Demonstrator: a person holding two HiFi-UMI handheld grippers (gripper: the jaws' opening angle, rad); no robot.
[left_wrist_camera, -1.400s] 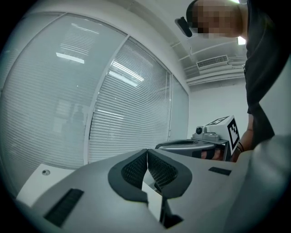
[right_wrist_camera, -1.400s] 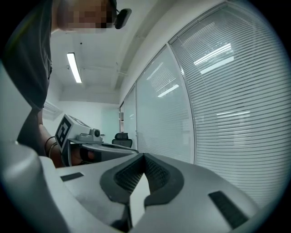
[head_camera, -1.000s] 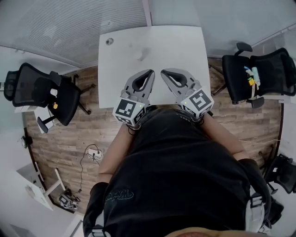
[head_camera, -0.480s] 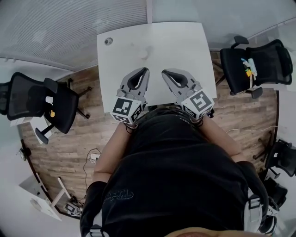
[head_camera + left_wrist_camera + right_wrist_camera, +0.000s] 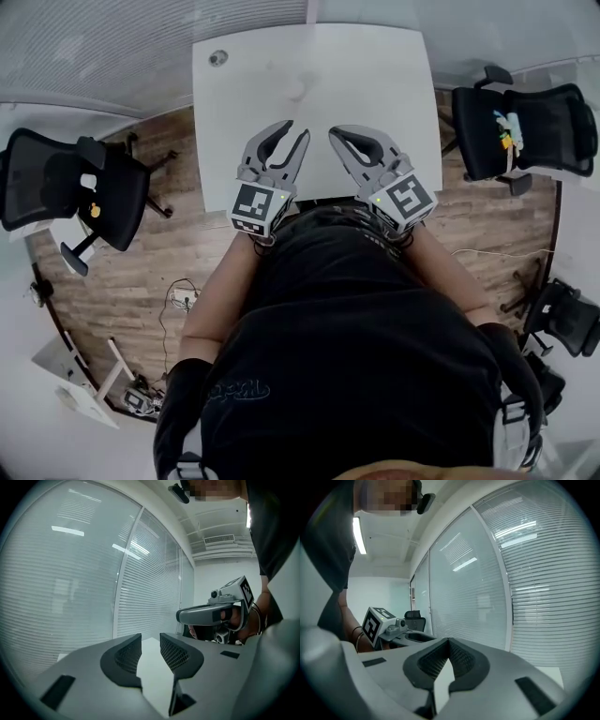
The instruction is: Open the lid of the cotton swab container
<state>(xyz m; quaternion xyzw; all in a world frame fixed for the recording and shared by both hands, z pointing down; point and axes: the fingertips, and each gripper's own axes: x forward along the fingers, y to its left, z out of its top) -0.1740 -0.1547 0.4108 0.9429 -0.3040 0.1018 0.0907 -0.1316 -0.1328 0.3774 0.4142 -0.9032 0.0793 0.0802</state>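
On the white table (image 5: 375,66) lies a small pale, see-through object (image 5: 298,89), too faint to identify; no lid can be made out. My left gripper (image 5: 293,131) hovers over the table's near part, short of that object. Its jaws have just been opening and stand apart with nothing between them, as the left gripper view (image 5: 150,644) shows too. My right gripper (image 5: 335,132) is beside it, shut and empty, its pads (image 5: 459,660) meeting. Each gripper sees the other: the right gripper (image 5: 211,613) and the left gripper (image 5: 389,627).
A round grommet (image 5: 218,58) sits at the table's far left corner. Black office chairs stand left (image 5: 66,183) and right (image 5: 520,127) of the table on the wooden floor. A glass wall with blinds (image 5: 93,573) runs behind the table.
Both grippers have moved forward over the table's near edge. The left gripper's jaws, shut in the earlier frames, now stand apart. The right gripper stays shut.
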